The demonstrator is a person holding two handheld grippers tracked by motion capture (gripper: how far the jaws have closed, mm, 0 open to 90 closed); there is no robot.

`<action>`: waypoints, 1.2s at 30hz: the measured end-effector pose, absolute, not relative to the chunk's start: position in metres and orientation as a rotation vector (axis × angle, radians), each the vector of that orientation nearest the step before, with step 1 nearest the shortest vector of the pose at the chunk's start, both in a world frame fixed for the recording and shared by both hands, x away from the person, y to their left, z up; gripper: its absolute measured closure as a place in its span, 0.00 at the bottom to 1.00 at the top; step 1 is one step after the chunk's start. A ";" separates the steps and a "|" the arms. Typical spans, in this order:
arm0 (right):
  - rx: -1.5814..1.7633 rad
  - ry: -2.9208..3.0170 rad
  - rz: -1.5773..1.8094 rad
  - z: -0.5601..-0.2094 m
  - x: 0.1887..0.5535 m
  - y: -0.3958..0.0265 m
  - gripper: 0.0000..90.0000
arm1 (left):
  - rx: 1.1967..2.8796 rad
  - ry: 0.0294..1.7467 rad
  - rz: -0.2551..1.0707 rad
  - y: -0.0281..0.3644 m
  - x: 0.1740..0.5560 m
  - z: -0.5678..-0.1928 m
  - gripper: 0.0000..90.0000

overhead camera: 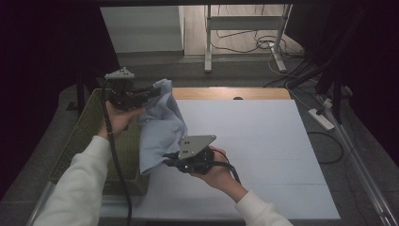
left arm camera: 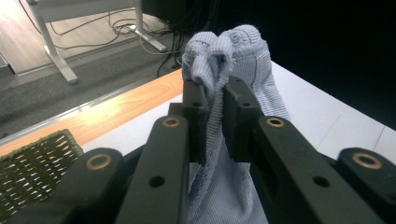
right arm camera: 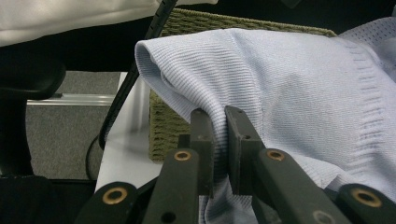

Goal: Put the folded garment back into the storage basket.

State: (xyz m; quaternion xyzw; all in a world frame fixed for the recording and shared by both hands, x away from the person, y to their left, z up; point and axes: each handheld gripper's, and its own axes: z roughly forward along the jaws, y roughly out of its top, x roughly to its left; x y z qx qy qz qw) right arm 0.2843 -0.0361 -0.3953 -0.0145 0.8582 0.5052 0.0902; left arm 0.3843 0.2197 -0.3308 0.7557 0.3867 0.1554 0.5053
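A light blue knitted cloth (overhead camera: 160, 127) hangs in the air between both hands, above the left edge of the white table (overhead camera: 263, 150). My left gripper (overhead camera: 151, 92) is shut on the cloth's upper bunched edge (left arm camera: 219, 51); fabric is pinched between its black jaws. Lower down, my right gripper (overhead camera: 168, 160) is shut on the cloth's bottom part (right arm camera: 280, 88), with a fold squeezed between its pads. A grey three-cornered plate (overhead camera: 195, 145) tops the right gripper.
A green woven basket (overhead camera: 89, 136) stands at the table's left side, under the cloth. A wooden strip (overhead camera: 230, 93) borders the far table edge. Beyond it are a metal stand (overhead camera: 244, 33), floor cables and a power strip (overhead camera: 322, 118).
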 end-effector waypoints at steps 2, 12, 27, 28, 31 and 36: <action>-0.047 2.554 1.500 -0.395 0.285 -0.034 0.91 | 1.821 0.936 0.377 0.222 0.384 -0.331 0.89; -0.048 2.539 1.524 -0.392 0.286 -0.028 0.91 | 1.811 0.948 0.386 0.230 0.382 -0.331 0.89; -0.066 2.534 1.532 -0.389 0.285 -0.020 0.91 | 1.796 0.965 0.398 0.242 0.377 -0.328 0.89; -0.062 2.534 1.533 -0.388 0.285 -0.019 0.91 | 1.796 0.965 0.398 0.243 0.377 -0.328 0.89; -0.069 2.536 1.540 -0.385 0.286 -0.017 0.91 | 1.796 0.970 0.394 0.245 0.378 -0.327 0.89; -0.084 2.544 1.545 -0.380 0.290 -0.010 0.91 | 1.776 0.978 0.393 0.254 0.379 -0.324 0.89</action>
